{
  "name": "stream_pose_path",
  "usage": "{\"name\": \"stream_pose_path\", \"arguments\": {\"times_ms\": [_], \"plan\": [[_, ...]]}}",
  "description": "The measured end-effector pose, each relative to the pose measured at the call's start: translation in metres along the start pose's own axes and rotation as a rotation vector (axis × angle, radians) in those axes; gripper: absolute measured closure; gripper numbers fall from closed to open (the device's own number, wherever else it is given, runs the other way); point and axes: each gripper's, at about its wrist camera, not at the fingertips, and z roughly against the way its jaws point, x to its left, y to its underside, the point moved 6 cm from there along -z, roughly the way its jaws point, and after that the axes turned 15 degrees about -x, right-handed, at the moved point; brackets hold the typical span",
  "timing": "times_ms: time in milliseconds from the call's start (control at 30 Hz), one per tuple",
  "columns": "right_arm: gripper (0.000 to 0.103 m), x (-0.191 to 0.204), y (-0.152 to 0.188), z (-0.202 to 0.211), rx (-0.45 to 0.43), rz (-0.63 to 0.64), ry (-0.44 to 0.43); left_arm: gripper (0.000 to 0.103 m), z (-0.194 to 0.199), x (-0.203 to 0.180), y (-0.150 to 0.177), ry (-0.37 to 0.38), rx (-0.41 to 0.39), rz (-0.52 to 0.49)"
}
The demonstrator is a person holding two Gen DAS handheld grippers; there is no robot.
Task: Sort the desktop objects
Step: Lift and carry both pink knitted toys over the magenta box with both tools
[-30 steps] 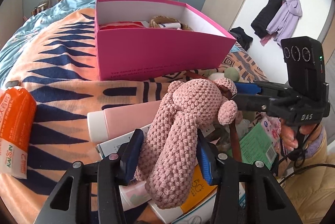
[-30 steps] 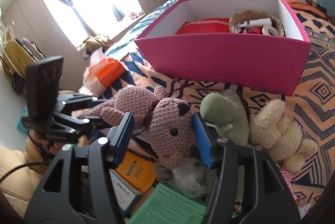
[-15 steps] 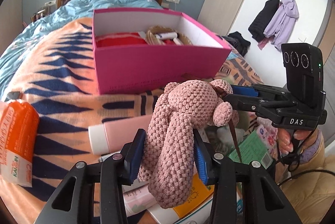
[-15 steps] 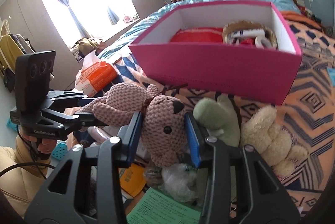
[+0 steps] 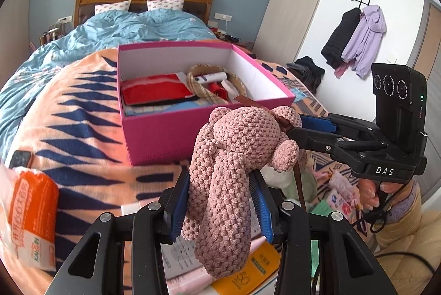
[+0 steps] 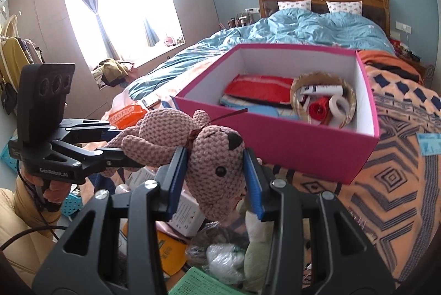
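Both grippers tilt downward, side by side, blue pads pressing in on the same knitted bear (image 5: pixel 237 157). The left gripper (image 5: pixel 220 208) clamps its legs, the right gripper (image 6: pixel 215 176) its head. A hand (image 5: pixel 370 191) wraps the right handle, another hand (image 6: pixel 55 190) the left one, sleeves beige
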Motion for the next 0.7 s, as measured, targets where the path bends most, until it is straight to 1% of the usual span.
{"name": "stream_pose_path", "arguments": {"times_ms": [267, 700], "plan": [[0.059, -0.006, -0.023, -0.003, -0.036, 0.025, 0.012, 0.060, -0.006, 0.002, -0.020, -0.004, -0.024, -0.006], [0.059, -0.017, -0.050, -0.016, -0.069, 0.048, 0.023, 0.060, -0.017, 0.008, -0.045, -0.023, -0.052, -0.017]]}}
